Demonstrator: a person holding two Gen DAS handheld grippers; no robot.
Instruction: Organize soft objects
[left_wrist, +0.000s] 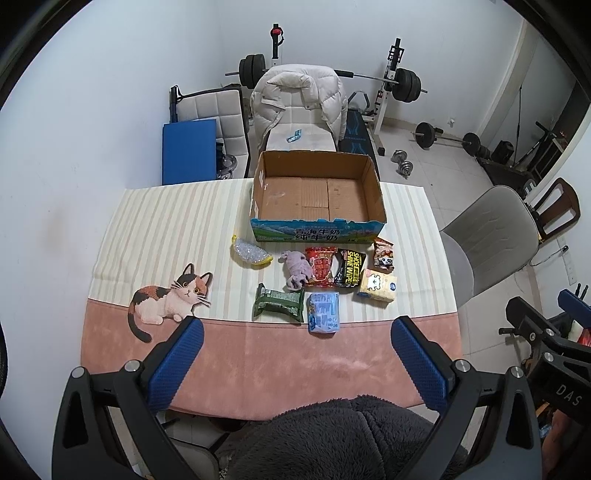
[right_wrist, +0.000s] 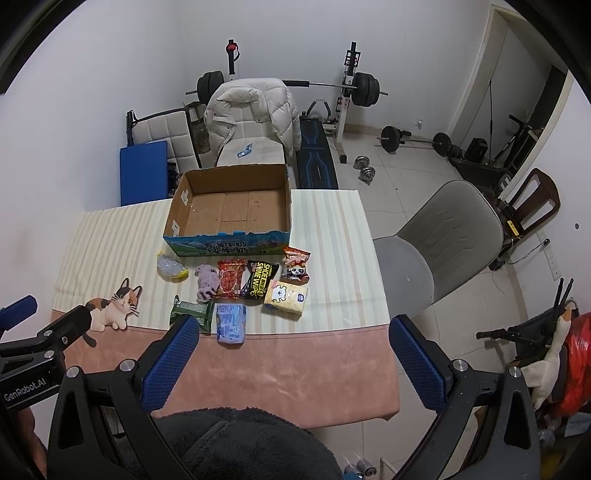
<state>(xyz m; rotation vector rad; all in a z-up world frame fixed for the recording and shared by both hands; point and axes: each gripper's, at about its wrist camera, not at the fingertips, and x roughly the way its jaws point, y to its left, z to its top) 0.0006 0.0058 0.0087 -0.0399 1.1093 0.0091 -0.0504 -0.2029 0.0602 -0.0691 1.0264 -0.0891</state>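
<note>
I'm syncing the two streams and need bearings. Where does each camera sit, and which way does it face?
Left wrist: sits on the left gripper above the table's near edge, facing the cardboard box and the packets; its blue fingers stand apart, and the right gripper shows at right.
Right wrist: sits on the right gripper further right, facing the same way; the grey chair is more prominent, and the left gripper shows at left.
Shared: box, packets, cat print, weight bench, dark fleece.

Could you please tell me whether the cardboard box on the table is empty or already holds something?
Empty: the cardboard box shows only its bare brown floor in both views.
</note>
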